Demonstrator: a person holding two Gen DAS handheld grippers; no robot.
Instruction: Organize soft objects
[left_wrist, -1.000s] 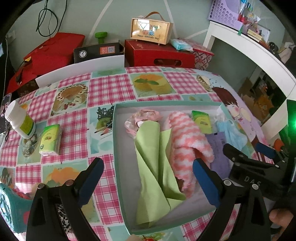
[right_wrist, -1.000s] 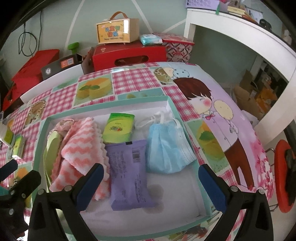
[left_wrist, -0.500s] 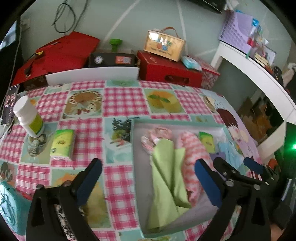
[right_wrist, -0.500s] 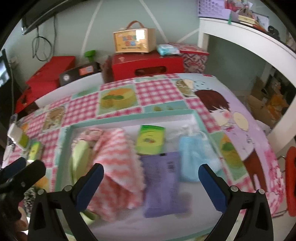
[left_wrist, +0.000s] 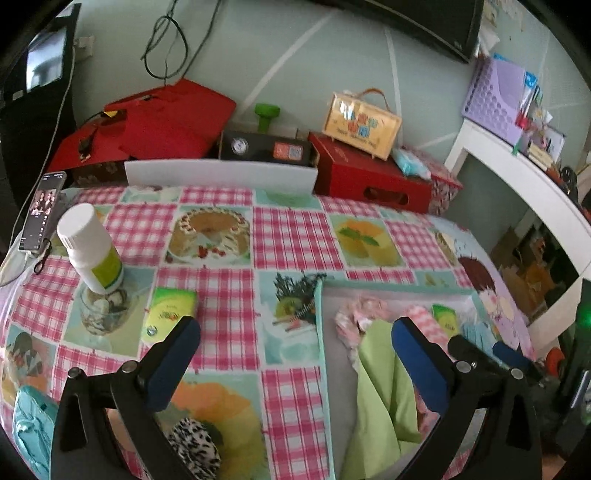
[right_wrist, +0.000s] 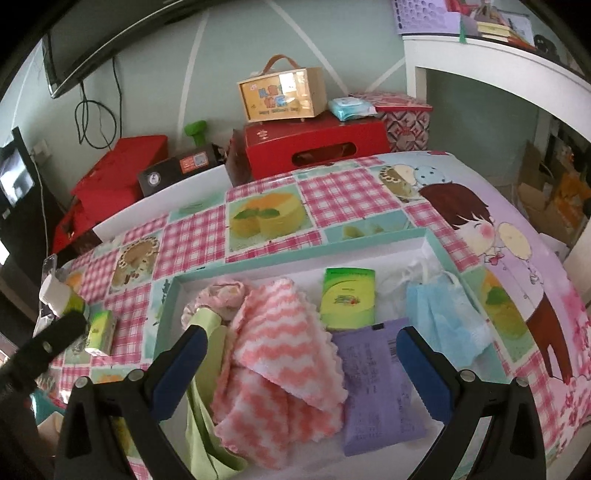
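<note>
A teal-rimmed tray (right_wrist: 325, 247) holds a pink-and-white zigzag towel (right_wrist: 284, 350), a purple pack (right_wrist: 373, 384), a green tissue pack (right_wrist: 347, 297), a blue face mask (right_wrist: 443, 321), a green cloth (right_wrist: 207, 417) and a pink scrunchie (right_wrist: 218, 299). My right gripper (right_wrist: 301, 369) hangs open above the towel and the purple pack, holding nothing. My left gripper (left_wrist: 295, 363) is wide open and empty over the tablecloth, astride the tray's left rim (left_wrist: 319, 332). A second green tissue pack (left_wrist: 168, 314) and a leopard-print scrunchie (left_wrist: 195, 446) lie on the cloth left of the tray.
A white bottle (left_wrist: 90, 251) stands on a glass jar at the left, with a phone (left_wrist: 42, 210) behind it. A teal fabric item (left_wrist: 29, 424) sits at the near left corner. Red boxes (left_wrist: 369, 177) and a white desk (left_wrist: 524, 184) border the table.
My left gripper has swung left, from over the tray's contents to the tray's left rim, bringing more tablecloth into view. The right gripper has drawn back a little and tilted up. Tray contents unchanged.
</note>
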